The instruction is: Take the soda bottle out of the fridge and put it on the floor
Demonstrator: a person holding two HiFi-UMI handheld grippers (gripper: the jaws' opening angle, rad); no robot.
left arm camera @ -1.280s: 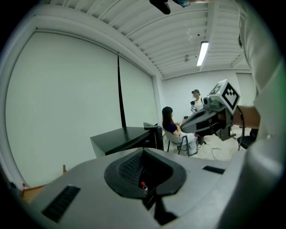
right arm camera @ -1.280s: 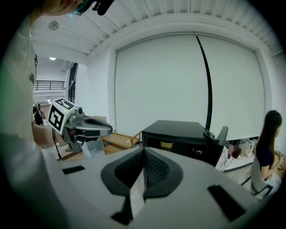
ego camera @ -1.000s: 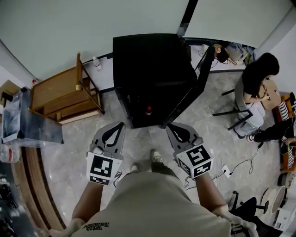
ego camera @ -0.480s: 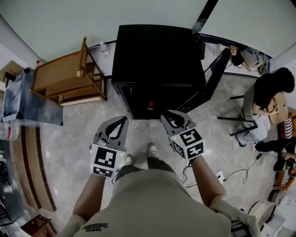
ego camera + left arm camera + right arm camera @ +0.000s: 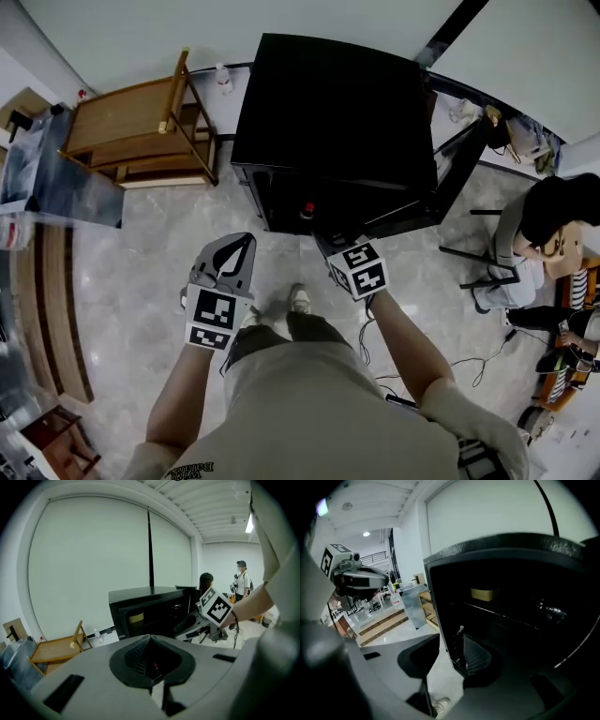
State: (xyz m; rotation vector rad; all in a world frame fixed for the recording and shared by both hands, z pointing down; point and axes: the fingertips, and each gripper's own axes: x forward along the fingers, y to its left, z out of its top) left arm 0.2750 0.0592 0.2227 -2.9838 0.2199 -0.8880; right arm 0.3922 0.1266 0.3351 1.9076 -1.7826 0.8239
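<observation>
The black fridge [image 5: 333, 122] stands with its door [image 5: 459, 178] swung open to the right. Low in its dark opening shows the soda bottle's red cap [image 5: 307, 208]. My right gripper [image 5: 325, 247] is at the fridge's mouth, just right of the cap. Its jaws have just been opening and stand apart with nothing between them. In the right gripper view [image 5: 450, 641] the bottle's neck [image 5: 460, 631] shows dimly just beyond the gap. My left gripper [image 5: 247, 240] hangs over the floor in front of the fridge, to the left, shut and holding nothing [image 5: 150, 639].
A wooden chair [image 5: 141, 131] stands left of the fridge, with a small clear bottle [image 5: 223, 77] by the wall. A glass-topped stand [image 5: 56, 187] is at far left. A seated person [image 5: 553, 225] and floor cables [image 5: 469, 361] are at right. My shoes [image 5: 298, 300] are near the fridge.
Both grippers have moved down and closer to the fridge. The right one has reached its opening, and its jaws, shut before, now stand apart. The left stays shut.
</observation>
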